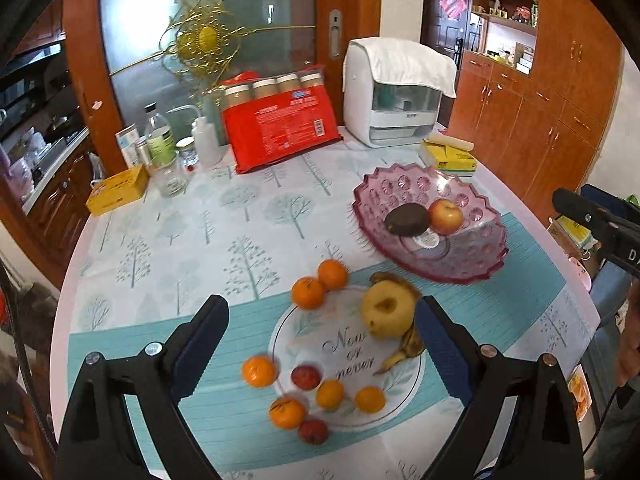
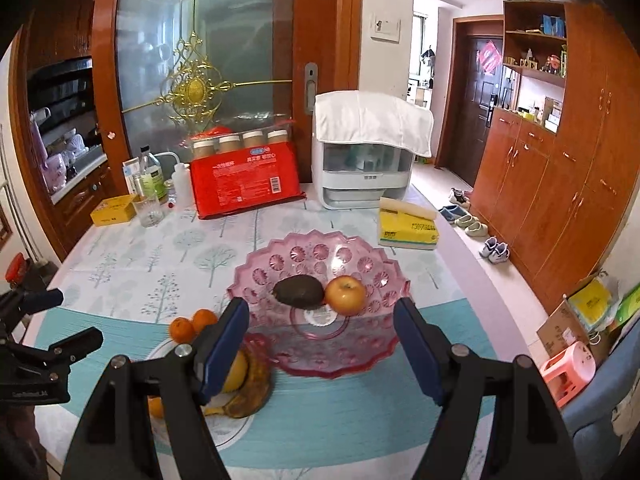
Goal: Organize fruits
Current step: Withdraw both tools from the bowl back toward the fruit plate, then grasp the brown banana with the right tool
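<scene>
A pink glass fruit bowl [image 1: 472, 264] [image 2: 280, 260] holds a dark avocado [image 1: 407, 219] [image 2: 298, 290] and a red-yellow apple [image 1: 445, 216] [image 2: 345, 294]. In front of it on the table lie several oranges [image 1: 307, 292] [image 2: 181, 329], two small red fruits [image 1: 306, 377], a yellow pear [image 1: 386, 312] [image 2: 236, 372] and a browned banana [image 1: 410, 350] [image 2: 248, 398]. My left gripper [image 1: 322, 338] is open and empty above the loose fruit. My right gripper [image 2: 320, 338] is open and empty just before the bowl.
At the back stand a red packet of cups [image 1: 280, 124] [image 2: 244, 184], a white appliance under a towel [image 1: 394, 96] [image 2: 366, 152], bottles and a glass [image 1: 172, 172] [image 2: 149, 206], a yellow box [image 1: 118, 190] and a yellow tissue pack [image 1: 448, 156] [image 2: 408, 230].
</scene>
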Demonstrator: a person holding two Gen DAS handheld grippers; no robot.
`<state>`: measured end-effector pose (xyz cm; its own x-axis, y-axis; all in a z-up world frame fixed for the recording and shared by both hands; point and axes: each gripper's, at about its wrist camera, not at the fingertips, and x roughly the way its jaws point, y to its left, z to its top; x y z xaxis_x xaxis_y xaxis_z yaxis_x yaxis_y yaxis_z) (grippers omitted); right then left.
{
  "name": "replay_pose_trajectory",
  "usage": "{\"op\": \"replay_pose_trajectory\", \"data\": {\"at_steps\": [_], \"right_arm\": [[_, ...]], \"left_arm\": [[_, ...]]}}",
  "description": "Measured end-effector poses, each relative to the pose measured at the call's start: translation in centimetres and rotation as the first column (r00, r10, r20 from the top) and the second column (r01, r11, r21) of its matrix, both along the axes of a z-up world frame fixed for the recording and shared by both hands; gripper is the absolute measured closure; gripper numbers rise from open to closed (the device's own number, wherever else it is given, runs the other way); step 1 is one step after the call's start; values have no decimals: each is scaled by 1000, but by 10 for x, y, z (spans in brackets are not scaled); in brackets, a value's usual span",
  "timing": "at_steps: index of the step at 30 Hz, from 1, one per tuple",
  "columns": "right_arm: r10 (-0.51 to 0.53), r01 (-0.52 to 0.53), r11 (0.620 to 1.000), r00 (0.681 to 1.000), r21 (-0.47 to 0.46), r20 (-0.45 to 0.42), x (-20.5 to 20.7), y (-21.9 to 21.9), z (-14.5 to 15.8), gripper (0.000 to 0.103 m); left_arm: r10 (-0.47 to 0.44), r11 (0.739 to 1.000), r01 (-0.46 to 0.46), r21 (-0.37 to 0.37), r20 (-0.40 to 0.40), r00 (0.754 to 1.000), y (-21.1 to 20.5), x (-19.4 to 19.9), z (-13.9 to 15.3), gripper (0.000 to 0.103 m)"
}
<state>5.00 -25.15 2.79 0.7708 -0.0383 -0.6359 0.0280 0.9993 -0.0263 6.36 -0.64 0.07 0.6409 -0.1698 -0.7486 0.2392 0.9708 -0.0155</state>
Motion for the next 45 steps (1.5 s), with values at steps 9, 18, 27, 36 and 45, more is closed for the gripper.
{"op": "replay_pose_trajectory", "data": {"at_steps": [9,18,27,36,45], "right_arm": [[69,-66,997,994,34,-86,-13,27,-32,28],[85,-42,985,964,169,-253,0,25,-111,28],[102,-16,972,926,234,-363,25,30,-167,28],[131,17,951,883,308,-450,51,34,-205,28],[148,-16,961,872,275,-466,65,46,-212,37]], "left_arm": [[-48,999,48,11,-24,999,2,-17,-21,9],[-105,994,103,-18,-79,991,-21,0,-60,9],[-93,995,89,-38,-127,987,-28,27,-90,9],[-72,997,66,-41,-156,985,-25,37,-102,9],[-69,997,63,-45,-172,983,-28,39,-105,9]]}}
